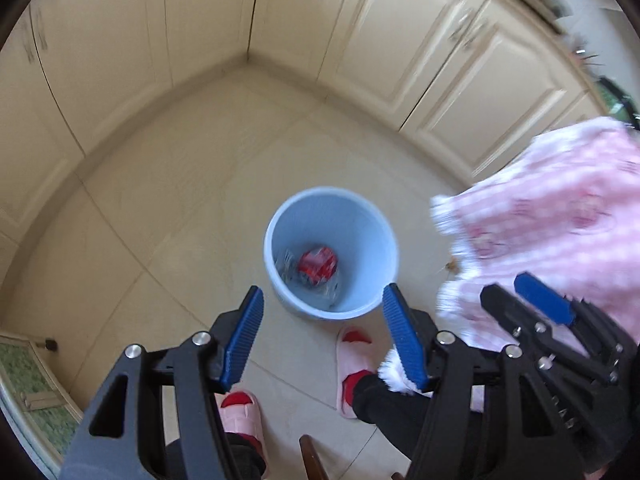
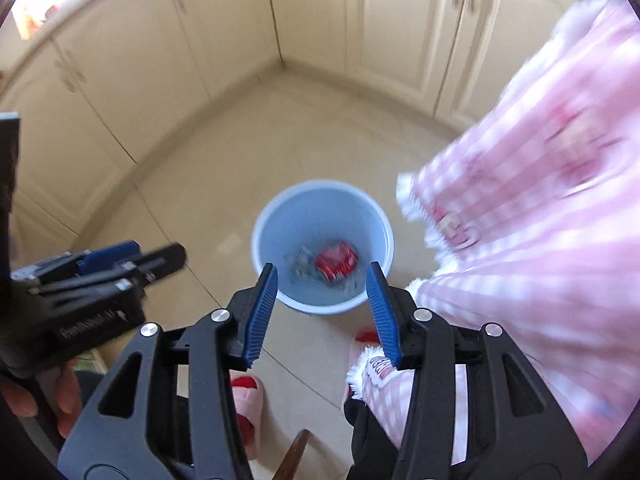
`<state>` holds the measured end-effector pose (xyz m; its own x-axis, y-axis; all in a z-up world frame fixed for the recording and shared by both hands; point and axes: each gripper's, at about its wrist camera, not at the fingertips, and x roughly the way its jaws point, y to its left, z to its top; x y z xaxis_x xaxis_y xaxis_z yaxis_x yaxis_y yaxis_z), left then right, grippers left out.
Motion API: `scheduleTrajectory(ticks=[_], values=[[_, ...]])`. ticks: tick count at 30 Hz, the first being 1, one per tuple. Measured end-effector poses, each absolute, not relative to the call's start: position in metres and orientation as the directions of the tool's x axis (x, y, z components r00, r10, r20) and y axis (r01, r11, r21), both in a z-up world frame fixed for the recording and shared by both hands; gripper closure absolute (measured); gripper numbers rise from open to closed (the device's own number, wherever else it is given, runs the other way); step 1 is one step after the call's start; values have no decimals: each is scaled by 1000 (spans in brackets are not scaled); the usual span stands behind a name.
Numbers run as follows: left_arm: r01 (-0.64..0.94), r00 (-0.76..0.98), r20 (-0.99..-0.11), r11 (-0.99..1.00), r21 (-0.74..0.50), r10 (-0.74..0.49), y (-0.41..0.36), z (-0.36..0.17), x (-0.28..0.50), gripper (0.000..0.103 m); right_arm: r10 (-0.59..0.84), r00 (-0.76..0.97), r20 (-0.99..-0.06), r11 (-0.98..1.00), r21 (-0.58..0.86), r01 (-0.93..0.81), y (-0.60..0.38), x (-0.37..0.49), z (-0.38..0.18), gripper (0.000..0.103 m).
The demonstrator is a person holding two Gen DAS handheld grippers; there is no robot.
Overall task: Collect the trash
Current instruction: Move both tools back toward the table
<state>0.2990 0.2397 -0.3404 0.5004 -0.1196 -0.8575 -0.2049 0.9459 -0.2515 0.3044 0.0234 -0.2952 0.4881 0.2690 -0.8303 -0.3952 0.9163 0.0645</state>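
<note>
A light blue bin (image 1: 362, 220) stands on the tiled floor below both grippers. Inside it lie a red can (image 1: 318, 265) and some clear crumpled wrapping (image 1: 289, 266). My left gripper (image 1: 323, 290) hangs above the bin's near rim, open, with nothing between its blue pads. My right gripper (image 1: 503, 284) is beside it at the right edge. In the right wrist view the bin (image 2: 320, 208) and the red can (image 2: 337, 264) lie straight below my right gripper (image 2: 322, 267), which is open and empty. My left gripper (image 2: 158, 251) shows at the left.
Cream cabinet doors (image 1: 420, 52) meet in a corner behind the bin. A person's pink checked garment (image 2: 540, 208) fills the right side, and pink slippers (image 1: 352, 364) stand just in front of the bin. A brown wooden piece (image 2: 294, 456) pokes in at the bottom.
</note>
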Motion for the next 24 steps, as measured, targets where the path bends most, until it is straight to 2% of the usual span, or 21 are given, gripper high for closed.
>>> scheduleTrajectory(ticks=[6,12,17,19,24], values=[[-97,679,-727,969,-229,-104,196,-240,246,37,309,666,-679,917,26,-398,-8,237,-192,53],[106,771,-598,970,-218,-218,118,-161,223,32,221,819,-529,966,5,-257,-91,187,-121,48],[311,715,-600,932,-186,-359,28,-141,223,31,62,881,-469,998,3,-68,-183,157,-106,45],[382,674,-617,906,-180,-407,-9,-142,227,31,-14,879,-477,999,18,26,-222,149,-111,44],[492,603,-651,857,-153,-462,-73,-157,238,31,-74,844,-531,987,81,138,-285,149,-129,43]])
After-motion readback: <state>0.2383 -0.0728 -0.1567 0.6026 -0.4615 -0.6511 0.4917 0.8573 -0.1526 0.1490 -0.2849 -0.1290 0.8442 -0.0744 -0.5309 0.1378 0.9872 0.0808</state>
